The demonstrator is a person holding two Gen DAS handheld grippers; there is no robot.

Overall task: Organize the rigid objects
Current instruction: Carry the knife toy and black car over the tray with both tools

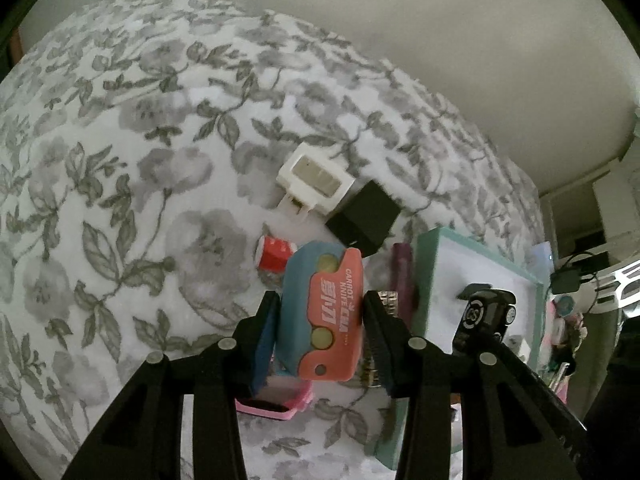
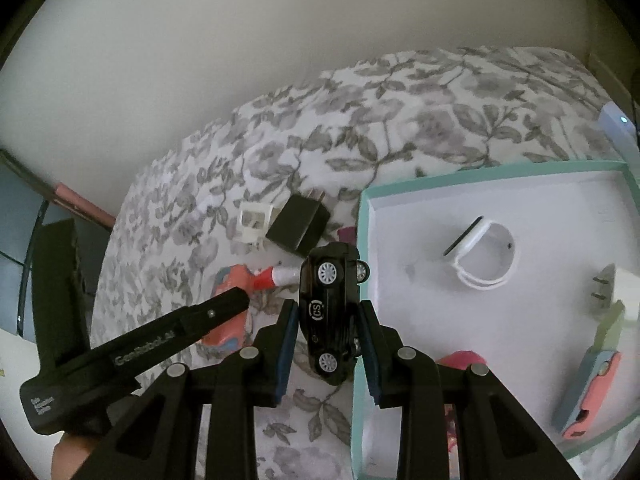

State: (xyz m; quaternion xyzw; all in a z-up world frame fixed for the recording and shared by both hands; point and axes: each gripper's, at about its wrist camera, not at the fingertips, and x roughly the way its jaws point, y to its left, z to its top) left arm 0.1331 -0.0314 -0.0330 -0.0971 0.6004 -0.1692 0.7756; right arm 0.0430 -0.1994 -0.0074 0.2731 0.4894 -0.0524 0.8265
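My left gripper [image 1: 322, 320] is shut on an orange and blue toy carrot knife [image 1: 320, 312], held above the flowered cloth. In the right wrist view this gripper [image 2: 234, 308] comes in from the left with the knife [image 2: 226, 304] at its tip. My right gripper [image 2: 328, 308] is shut on a black toy car [image 2: 330, 308], which hangs over the left rim of a teal box [image 2: 364, 240] with a white floor. The car [image 1: 486, 308] also shows above the box [image 1: 426, 272] in the left wrist view.
On the cloth lie a white plug adapter [image 1: 314, 178], a black charger cube [image 1: 364, 216], a red and white cap-like piece [image 1: 274, 254], a purple item [image 1: 402, 272] and a pink item [image 1: 276, 400]. Inside the box are a white wristband [image 2: 480, 256], a white plug [image 2: 616, 288] and a second carrot knife [image 2: 588, 388].
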